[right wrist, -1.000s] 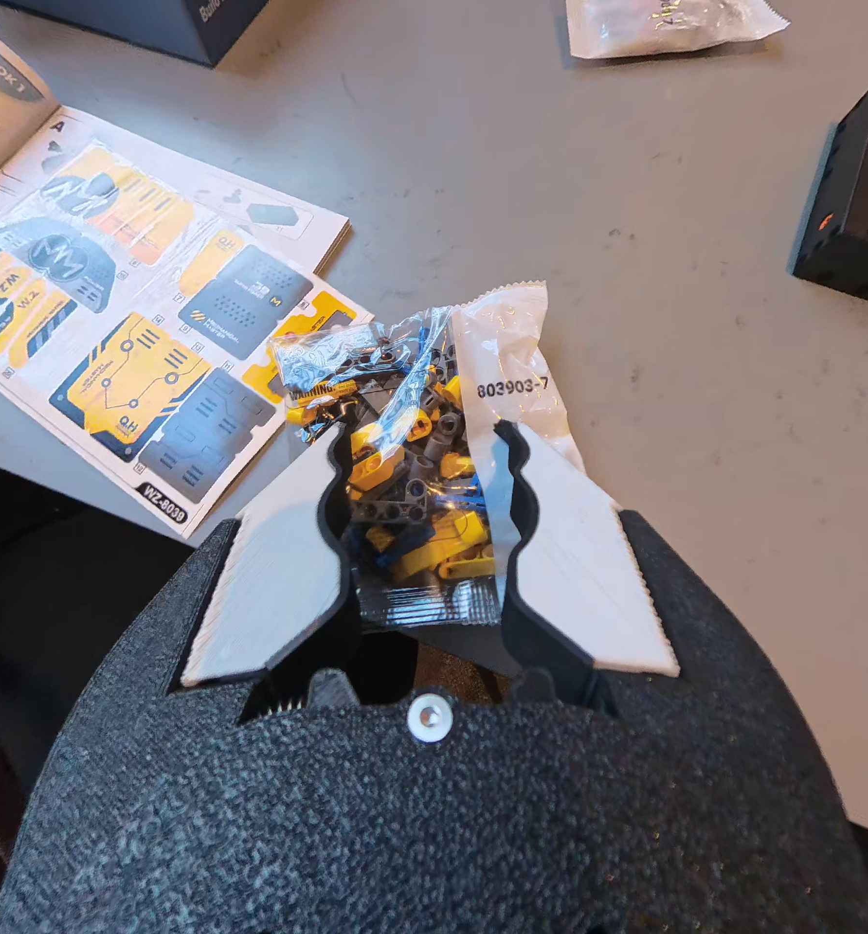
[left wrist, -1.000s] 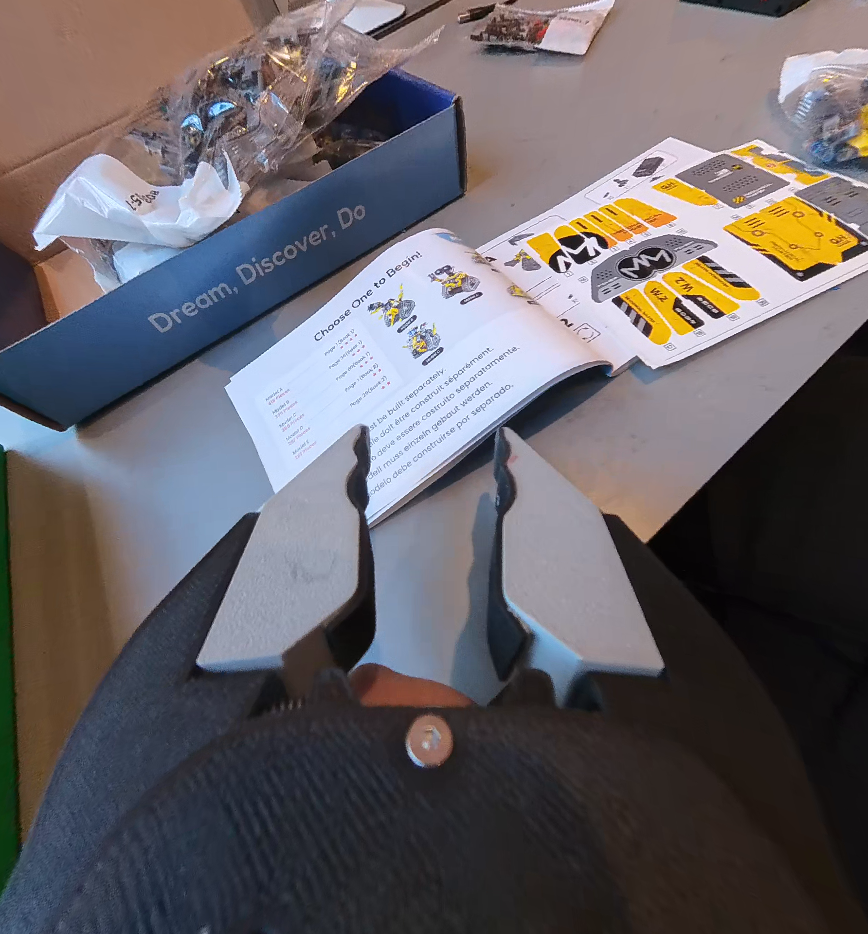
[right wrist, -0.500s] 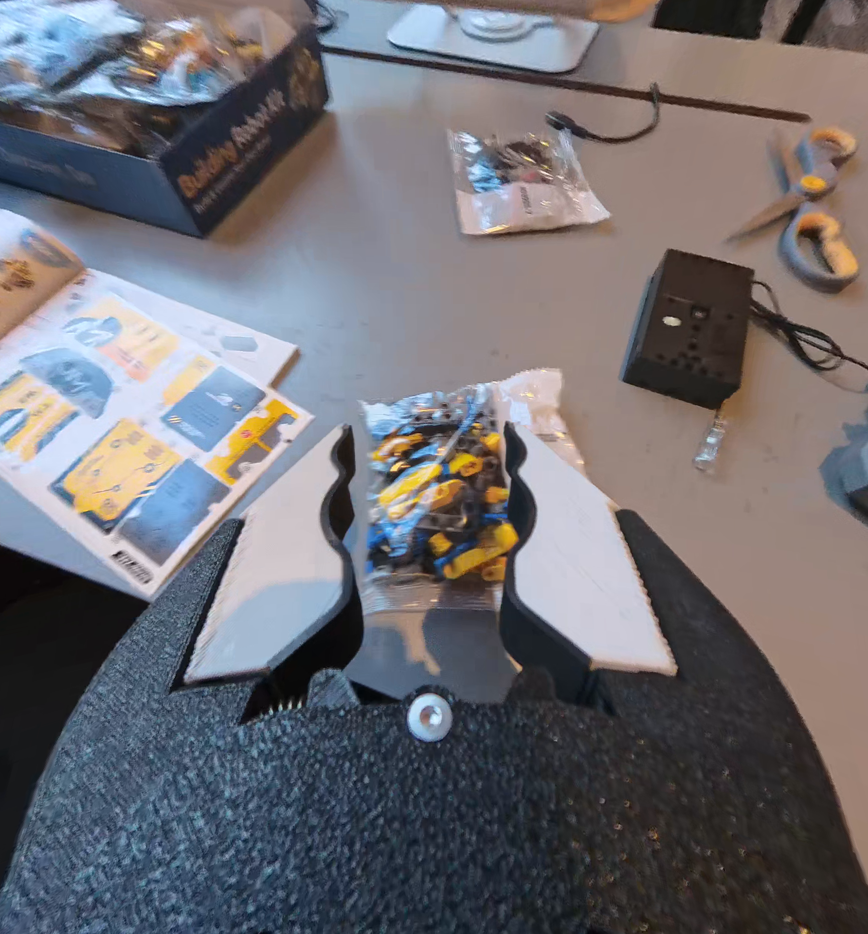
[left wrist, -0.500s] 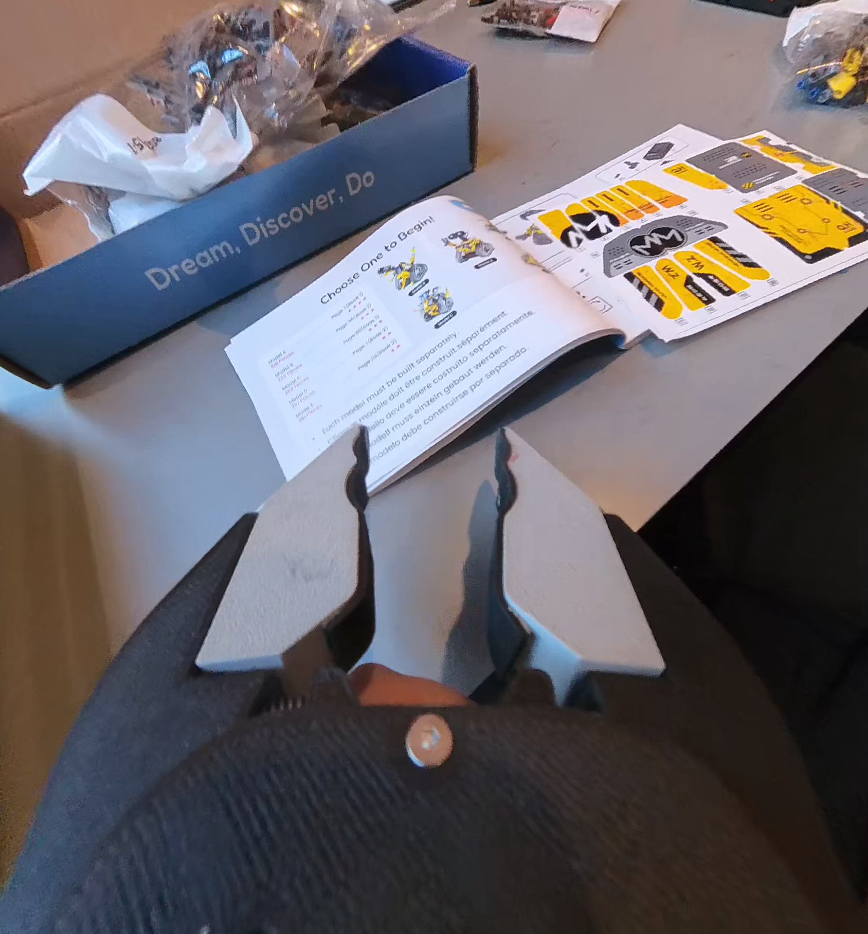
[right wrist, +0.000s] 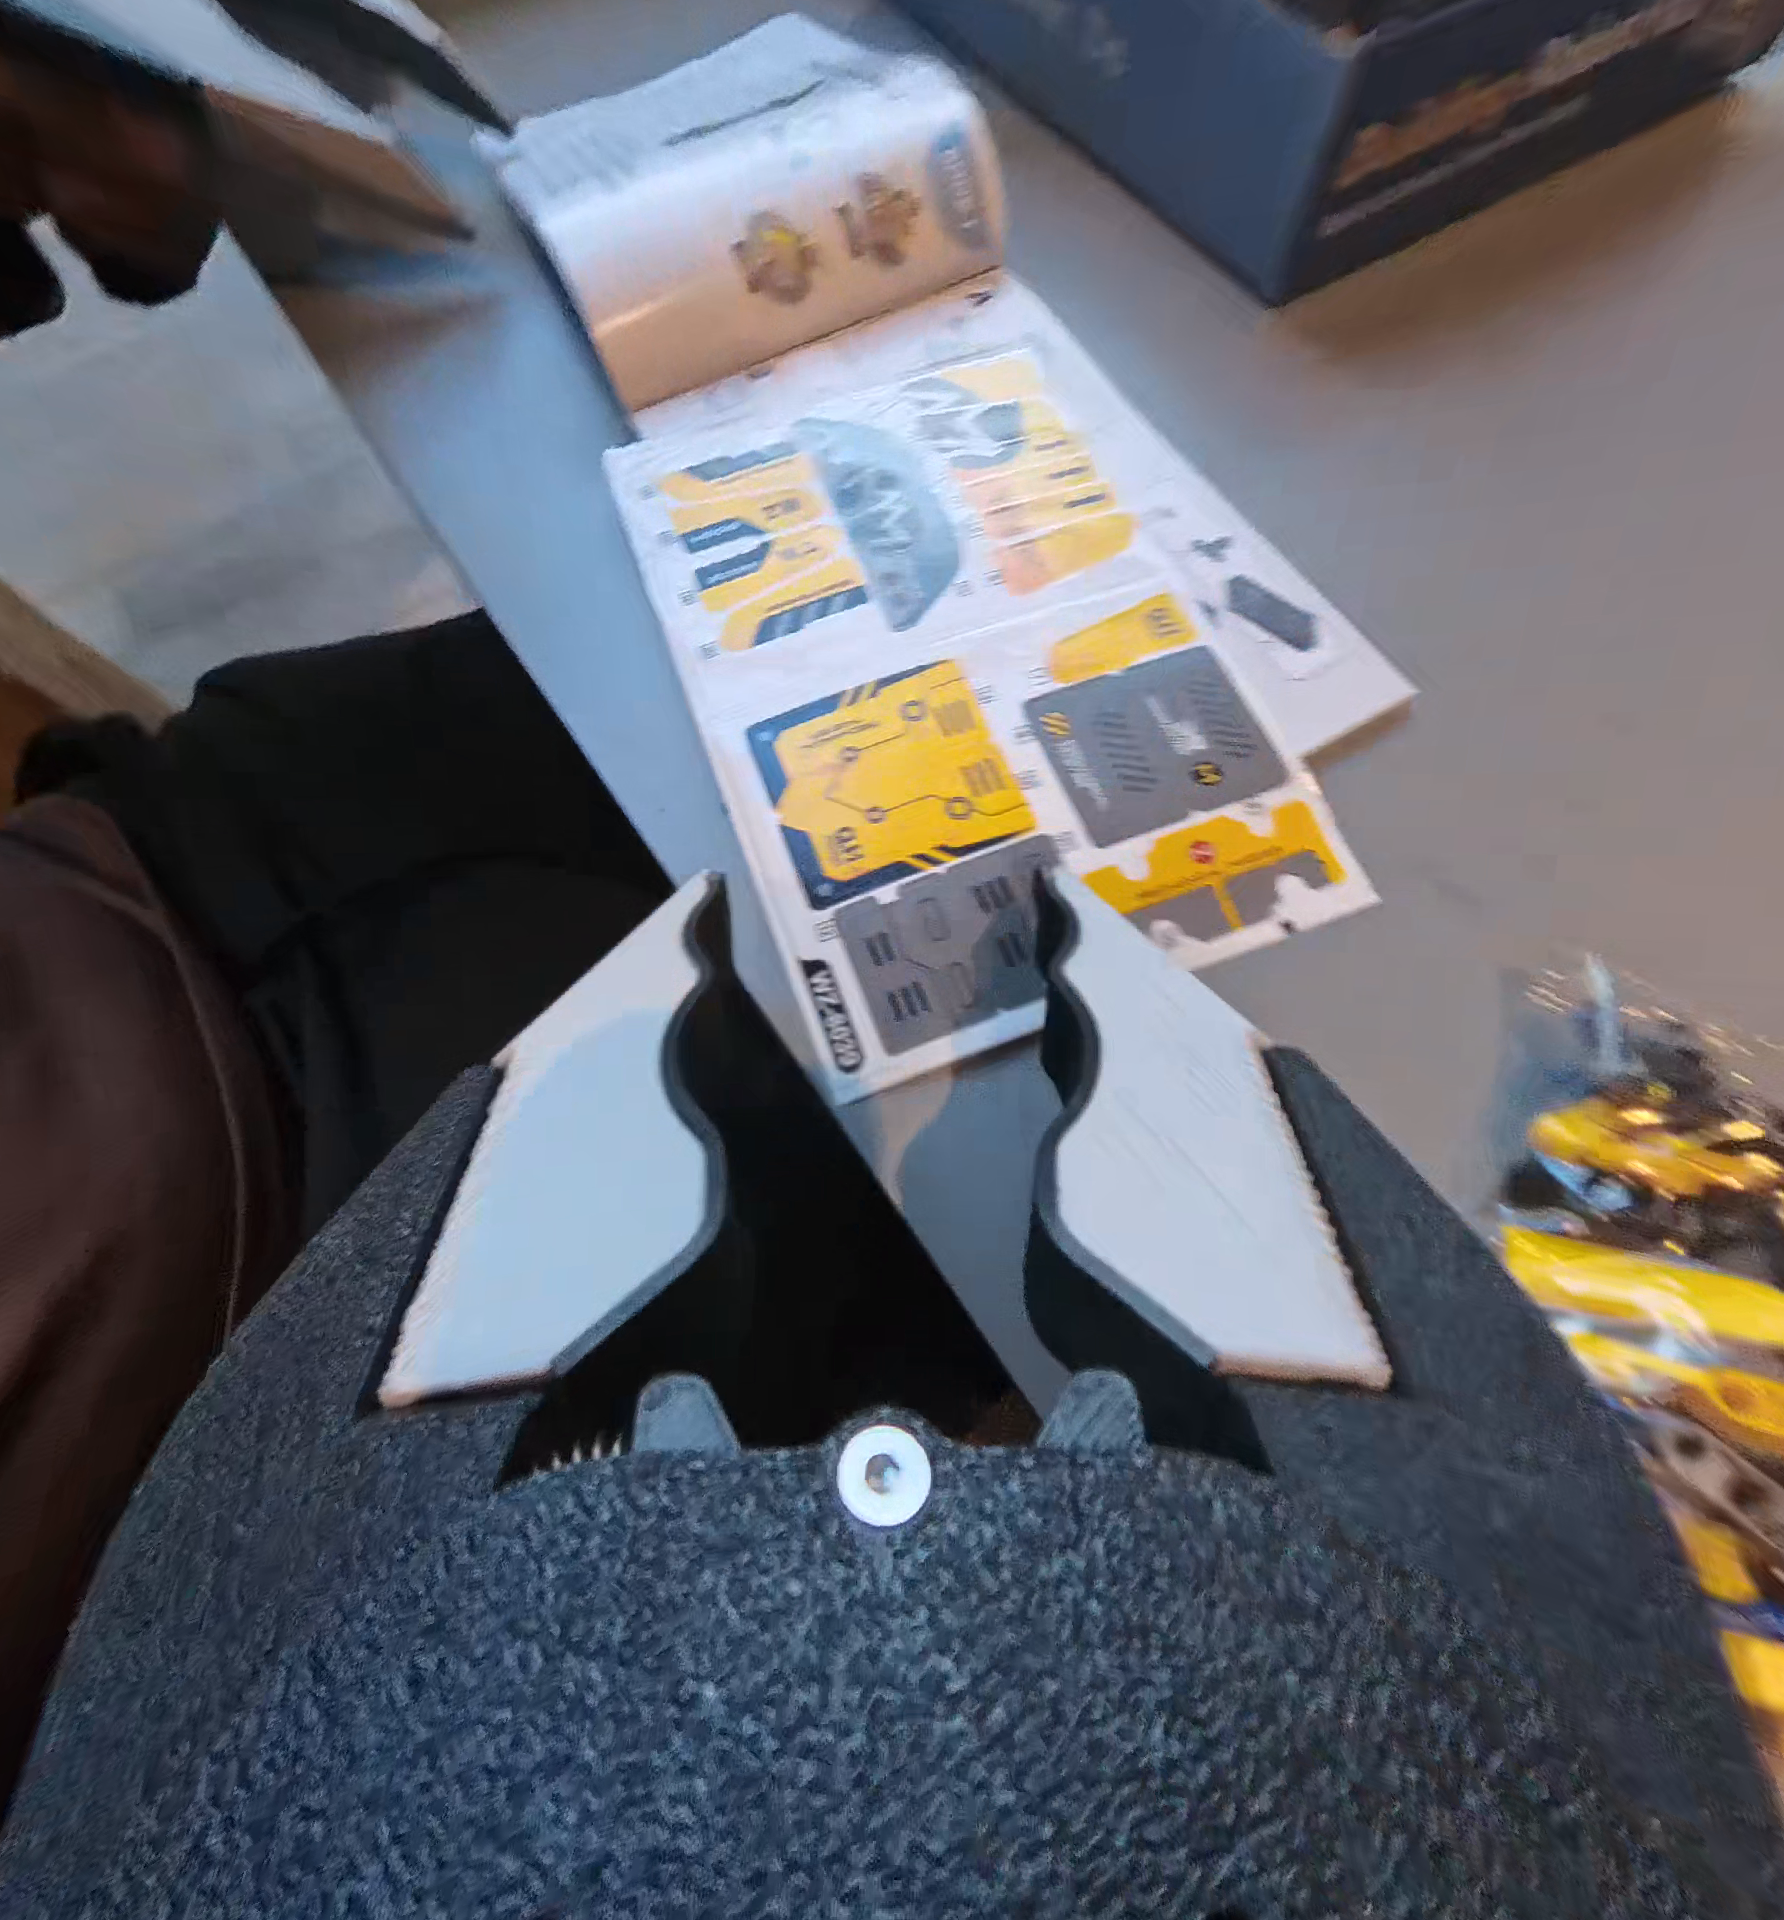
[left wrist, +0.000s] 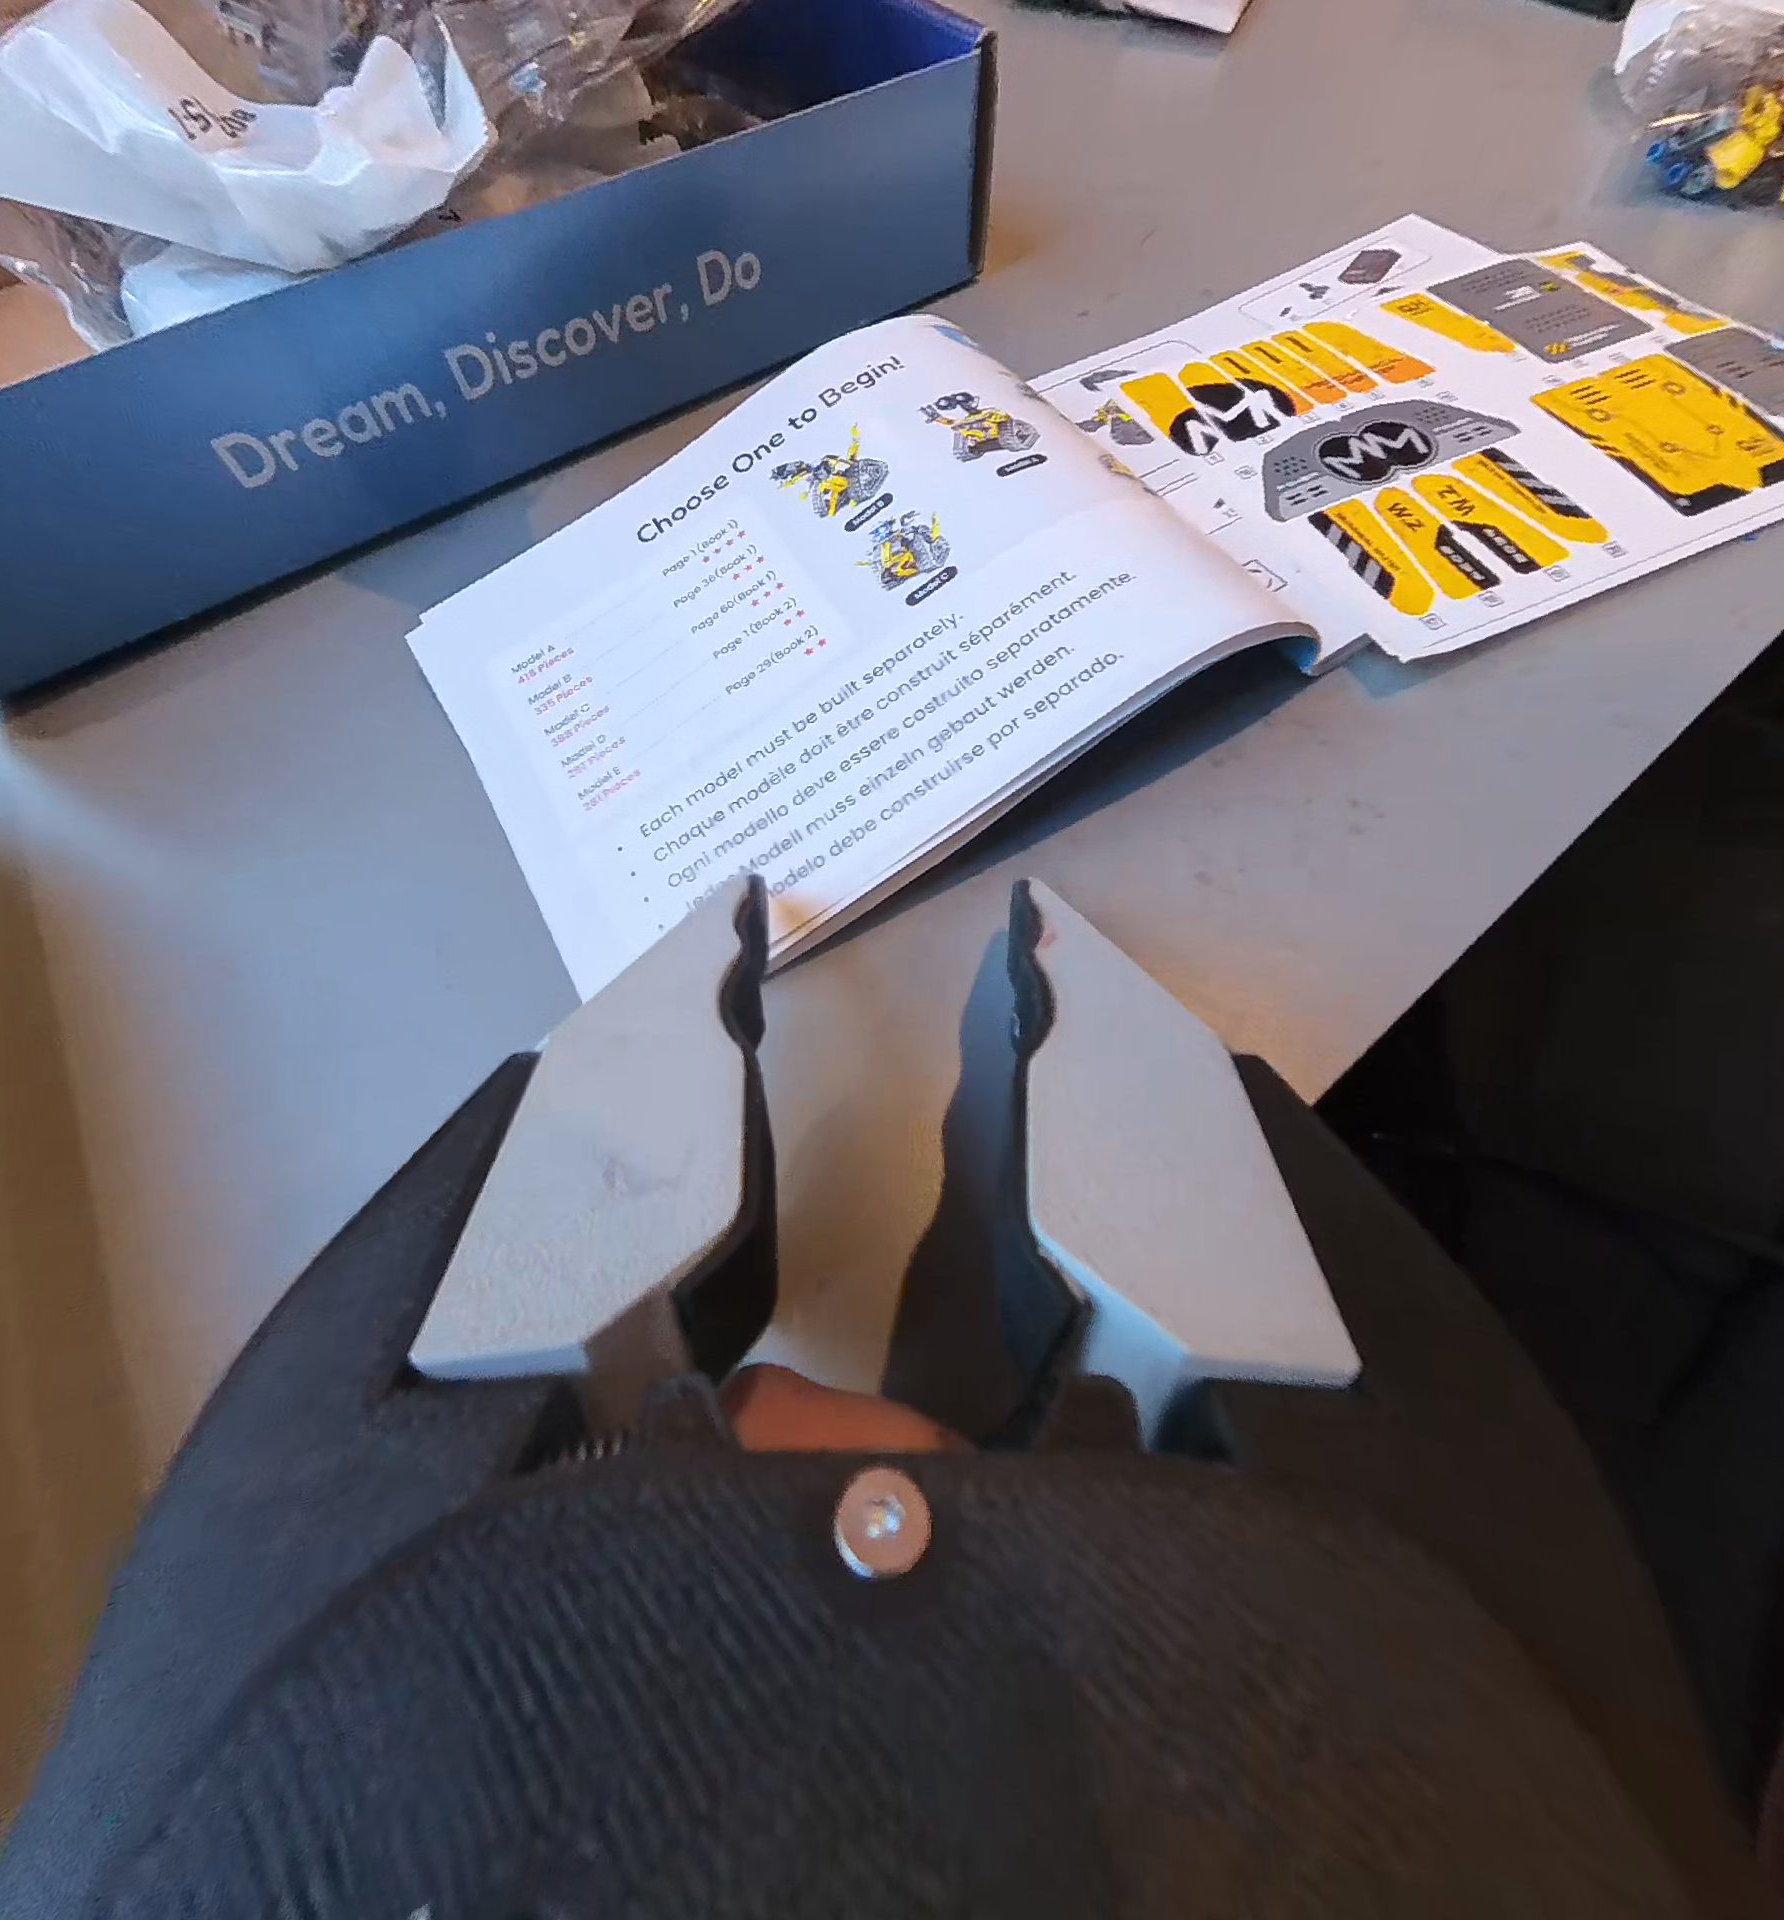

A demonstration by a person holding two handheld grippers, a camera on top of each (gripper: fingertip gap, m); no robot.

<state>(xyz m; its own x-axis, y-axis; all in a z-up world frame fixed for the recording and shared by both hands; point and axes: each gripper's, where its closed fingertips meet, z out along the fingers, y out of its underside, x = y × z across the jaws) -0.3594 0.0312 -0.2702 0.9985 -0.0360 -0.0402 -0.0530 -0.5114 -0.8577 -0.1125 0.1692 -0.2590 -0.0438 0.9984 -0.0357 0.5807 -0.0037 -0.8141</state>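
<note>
Left gripper (left wrist: 883,914): fingers apart, holding nothing, tips over the near corner of the open booklet (left wrist: 846,623) at frame centre.
Right gripper (right wrist: 877,899): fingers apart, empty, over the bench (right wrist: 1542,436) edge, tips just before the sticker sheet (right wrist: 981,727).
Parts bag (right wrist: 1698,1330): clear, with yellow and dark pieces inside, lying at lower right beside the right gripper.
Blue box (left wrist: 431,384): upper left, open, holding crumpled clear and white bags (left wrist: 213,156).
</note>
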